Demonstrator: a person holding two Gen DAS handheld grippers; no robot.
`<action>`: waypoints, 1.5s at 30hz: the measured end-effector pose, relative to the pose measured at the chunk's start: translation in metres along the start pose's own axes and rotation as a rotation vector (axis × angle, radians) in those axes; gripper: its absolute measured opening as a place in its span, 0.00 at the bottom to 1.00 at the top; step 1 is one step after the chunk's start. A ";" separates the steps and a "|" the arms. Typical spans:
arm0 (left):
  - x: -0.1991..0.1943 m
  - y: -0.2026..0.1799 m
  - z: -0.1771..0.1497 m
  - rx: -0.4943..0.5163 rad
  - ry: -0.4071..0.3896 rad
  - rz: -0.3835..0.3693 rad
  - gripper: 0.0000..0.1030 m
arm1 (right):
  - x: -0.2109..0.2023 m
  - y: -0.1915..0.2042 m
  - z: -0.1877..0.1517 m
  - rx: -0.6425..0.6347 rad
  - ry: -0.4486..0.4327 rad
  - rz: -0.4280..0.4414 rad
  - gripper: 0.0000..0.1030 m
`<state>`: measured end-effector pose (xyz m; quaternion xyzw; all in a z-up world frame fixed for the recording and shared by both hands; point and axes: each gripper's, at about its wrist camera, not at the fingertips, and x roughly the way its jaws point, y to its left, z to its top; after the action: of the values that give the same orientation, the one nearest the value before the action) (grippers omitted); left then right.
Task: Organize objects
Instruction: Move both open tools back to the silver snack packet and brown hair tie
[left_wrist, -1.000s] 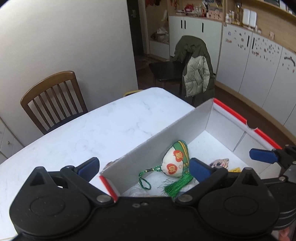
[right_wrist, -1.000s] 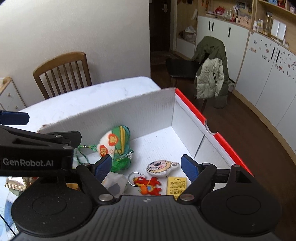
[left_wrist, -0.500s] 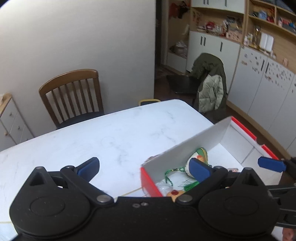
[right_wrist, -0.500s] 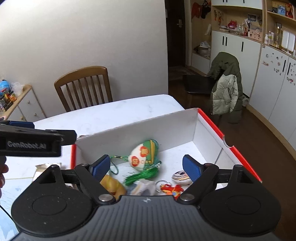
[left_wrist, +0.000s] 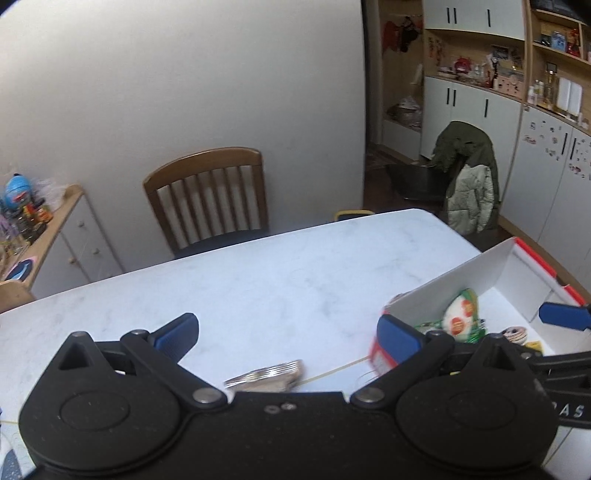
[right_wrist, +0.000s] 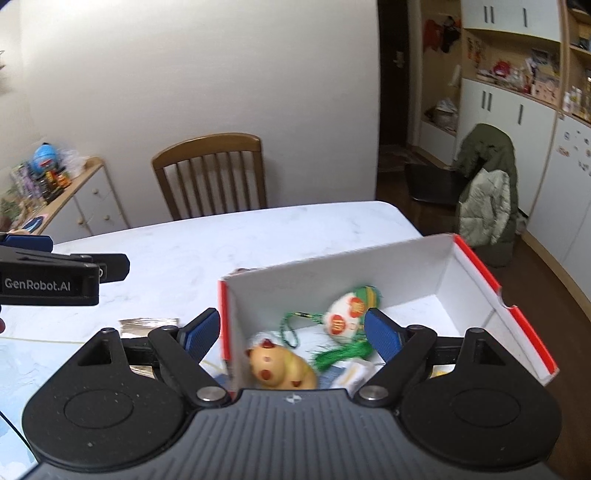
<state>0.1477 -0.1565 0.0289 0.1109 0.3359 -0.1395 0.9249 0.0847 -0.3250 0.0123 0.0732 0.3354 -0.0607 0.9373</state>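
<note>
Hand-held gripper, left (left_wrist: 286, 334), spread over worktop (left_wrist: 258, 280); right (right_wrist: 291, 330), spread, empty, over box (right_wrist: 406, 266) holding pouch (right_wrist: 349, 312) and toy (right_wrist: 280, 367).

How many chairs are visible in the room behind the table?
2. A wooden chair stands at the table's far side by the wall; a dark chair with a jacket stands farther right. Others may be hidden.

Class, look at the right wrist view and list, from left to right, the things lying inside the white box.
Yellow animal toy → green cord loop → white-and-green pouch with red patches, all inside the box.
</note>
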 end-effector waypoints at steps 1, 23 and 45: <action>-0.001 0.004 -0.002 -0.003 0.002 0.007 1.00 | 0.000 0.004 0.000 -0.006 -0.001 0.010 0.83; 0.041 0.066 -0.043 -0.013 0.061 -0.007 1.00 | 0.009 0.105 -0.041 -0.272 -0.050 0.113 0.83; 0.097 0.054 -0.067 0.090 0.094 -0.121 0.99 | 0.038 0.130 -0.096 -0.420 -0.071 0.132 0.83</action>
<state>0.1977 -0.1038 -0.0789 0.1381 0.3782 -0.2048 0.8922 0.0759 -0.1827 -0.0730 -0.1039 0.3017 0.0695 0.9452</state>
